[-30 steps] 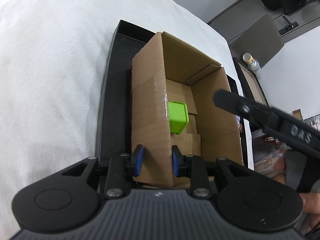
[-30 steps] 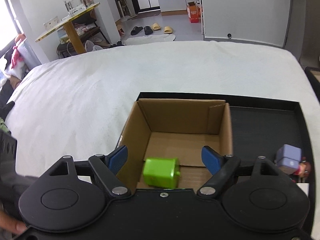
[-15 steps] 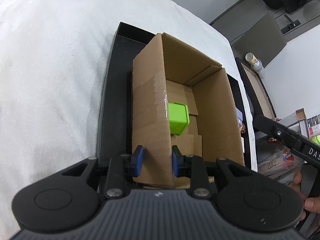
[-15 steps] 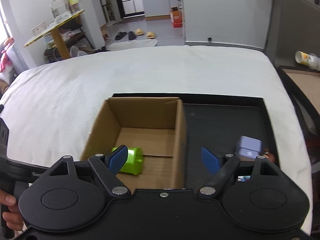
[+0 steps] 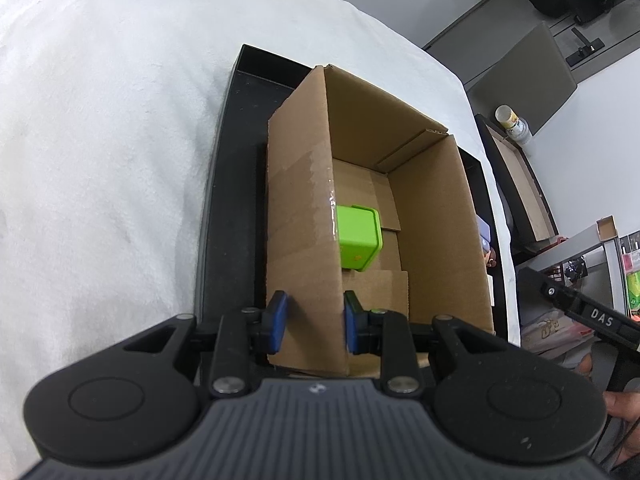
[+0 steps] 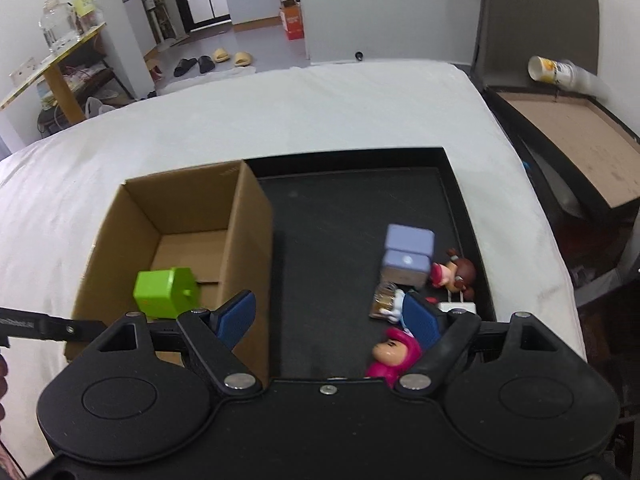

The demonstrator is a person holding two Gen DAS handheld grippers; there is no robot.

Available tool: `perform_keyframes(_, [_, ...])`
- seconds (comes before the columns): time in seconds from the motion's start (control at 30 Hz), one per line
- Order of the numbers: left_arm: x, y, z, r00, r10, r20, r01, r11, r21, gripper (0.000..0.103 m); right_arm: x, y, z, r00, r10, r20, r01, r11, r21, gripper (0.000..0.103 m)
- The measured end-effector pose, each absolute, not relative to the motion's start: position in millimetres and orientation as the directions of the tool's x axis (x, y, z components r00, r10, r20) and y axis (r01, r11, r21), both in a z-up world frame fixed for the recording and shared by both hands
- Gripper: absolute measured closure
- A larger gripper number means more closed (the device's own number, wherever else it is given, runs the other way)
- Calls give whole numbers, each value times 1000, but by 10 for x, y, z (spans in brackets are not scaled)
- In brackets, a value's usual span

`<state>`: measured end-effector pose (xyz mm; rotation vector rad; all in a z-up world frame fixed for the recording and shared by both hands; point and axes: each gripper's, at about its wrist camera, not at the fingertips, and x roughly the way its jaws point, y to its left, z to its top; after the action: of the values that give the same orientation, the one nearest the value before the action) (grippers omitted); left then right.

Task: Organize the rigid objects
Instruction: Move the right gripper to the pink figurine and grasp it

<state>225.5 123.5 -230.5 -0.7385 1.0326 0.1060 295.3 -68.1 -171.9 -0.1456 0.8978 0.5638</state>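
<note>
Change noted: a second ago the right gripper (image 6: 329, 318) was centred over the cardboard box (image 6: 248, 240), with the green cube (image 6: 166, 293) directly between its open fingers. Now the box is seen at 10 o'clock in the right wrist view, and the black tray (image 6: 460, 200) floor with the loose toys is framed ahead. The cube is left lying on the box floor, against the wall at 9 o'clock in the left wrist view (image 5: 358, 237). One item is judged sorted; the next pick is judged to be under way.

Remaining items are grouped at 3 o'clock on the tray: a lavender block (image 6: 407, 254), a brown-haired doll (image 6: 454, 276) just beside it, a small gold-and-white piece (image 6: 386, 304), a pink figure (image 6: 394, 354) nearest the gripper. The white item (image 6: 458, 306) behind the right pad is partly hidden and is not identified with confidence.

Right gripper: held wide open, nothing between the blue pads, pitched down over the tray's near edge, with the pink figure just below its right finger.

Left gripper (image 5: 312, 322): unchanged across the second. Its pads are set on either side of the box's near-left wall (image 5: 298, 248), closed to the cardboard's thickness. The box is judged to be steadied by it. Tool is held low and level, pointing toward 12 o'clock along the wall.
</note>
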Motion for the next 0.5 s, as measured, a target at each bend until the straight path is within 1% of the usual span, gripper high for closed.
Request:
perform_keyframes(0.13, [2258, 1228, -2304, 529, -250, -811, -415, 757, -505, 76, 2987, -746, -1814, 479, 373, -794, -508, 856, 96, 28])
perform_keyframes(0.33, [2270, 1209, -2301, 525, -241, -816, -419, 762, -494, 76, 3031, -818, -2033, 454, 330, -828, -482, 872, 83, 32])
perform_keyframes(0.5, [2272, 1210, -2306, 523, -240, -818, -426, 758, -494, 76, 3088, -835, -2279, 420, 289, -861, -454, 888, 77, 37])
